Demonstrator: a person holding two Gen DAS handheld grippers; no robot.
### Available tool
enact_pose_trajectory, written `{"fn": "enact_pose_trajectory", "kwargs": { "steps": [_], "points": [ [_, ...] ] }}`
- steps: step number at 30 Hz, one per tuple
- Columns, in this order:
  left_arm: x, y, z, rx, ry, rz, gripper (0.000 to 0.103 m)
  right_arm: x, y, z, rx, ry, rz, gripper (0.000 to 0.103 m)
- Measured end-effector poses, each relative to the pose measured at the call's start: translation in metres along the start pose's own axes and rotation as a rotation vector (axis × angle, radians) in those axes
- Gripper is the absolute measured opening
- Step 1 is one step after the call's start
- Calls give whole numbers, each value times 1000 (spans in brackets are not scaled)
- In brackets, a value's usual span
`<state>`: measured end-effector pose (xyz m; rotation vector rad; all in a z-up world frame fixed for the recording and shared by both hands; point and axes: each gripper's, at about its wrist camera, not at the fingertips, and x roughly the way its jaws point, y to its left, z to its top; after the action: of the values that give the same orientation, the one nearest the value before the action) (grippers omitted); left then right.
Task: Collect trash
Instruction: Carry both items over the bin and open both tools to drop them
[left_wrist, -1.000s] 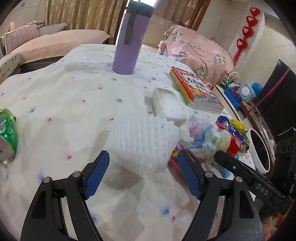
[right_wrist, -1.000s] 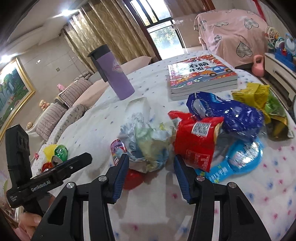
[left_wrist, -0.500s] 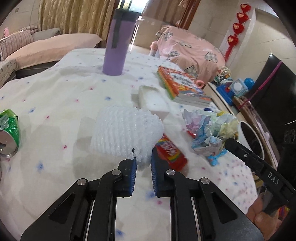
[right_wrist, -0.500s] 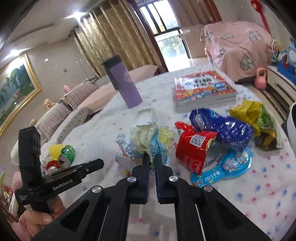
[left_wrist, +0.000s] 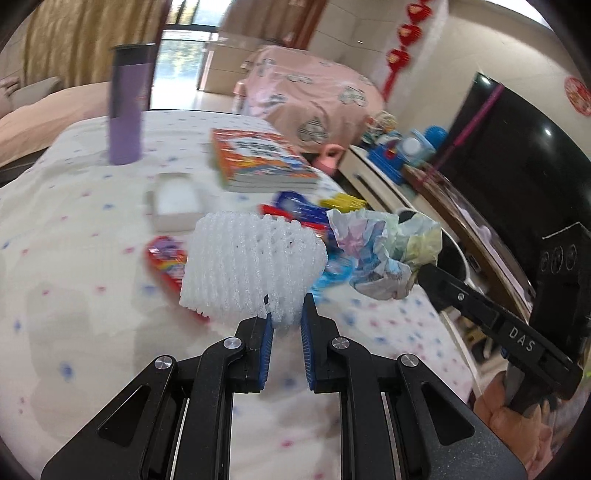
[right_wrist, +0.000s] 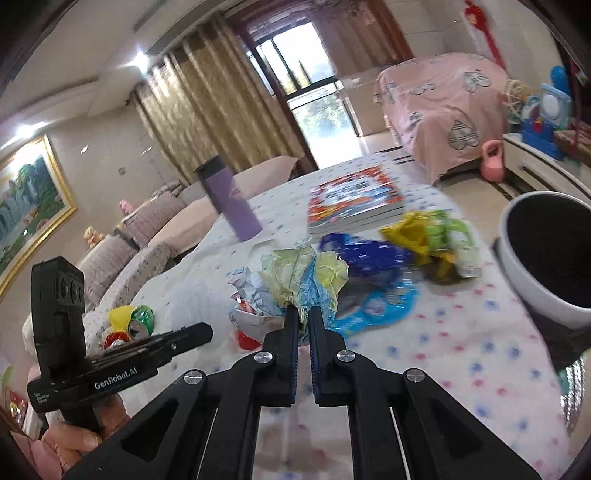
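Both claws loaded, trash lifted off the spotted cloth.

Left claw (left_wrist: 286, 325) pinched narrow on a corner of the white ribbed foam fruit net (left_wrist: 251, 266), which hangs straight ahead of its tips: likely featherweight, springy, easily torn, so an edge grip suits it. Right claw (right_wrist: 303, 321) nearly closed on the crumpled pastel paper wad (right_wrist: 299, 280), just beyond its fingers; probably light, soft, prone to slipping if pinched thin. To its right, close by, a white round bin with dark inside (right_wrist: 546, 258). Ahead on the cloth: glossy blue and yellow-green foil wrappers (right_wrist: 406, 251), slick, crinkly, flat; best taken by a raised fold.
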<state>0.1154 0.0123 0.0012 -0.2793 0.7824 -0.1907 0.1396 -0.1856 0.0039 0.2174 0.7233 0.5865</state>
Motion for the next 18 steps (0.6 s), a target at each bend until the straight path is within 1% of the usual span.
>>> {"fn": "enact_pose_trajectory", "kwargs": {
  "steps": [8, 18],
  "points": [
    [17, -57, 3, 87, 29, -75, 13, -45, -46, 1, 65, -59, -79, 5],
    [41, -104, 4, 166, 70, -131, 13, -83, -100, -2, 143, -108, -164, 5]
  ]
}}
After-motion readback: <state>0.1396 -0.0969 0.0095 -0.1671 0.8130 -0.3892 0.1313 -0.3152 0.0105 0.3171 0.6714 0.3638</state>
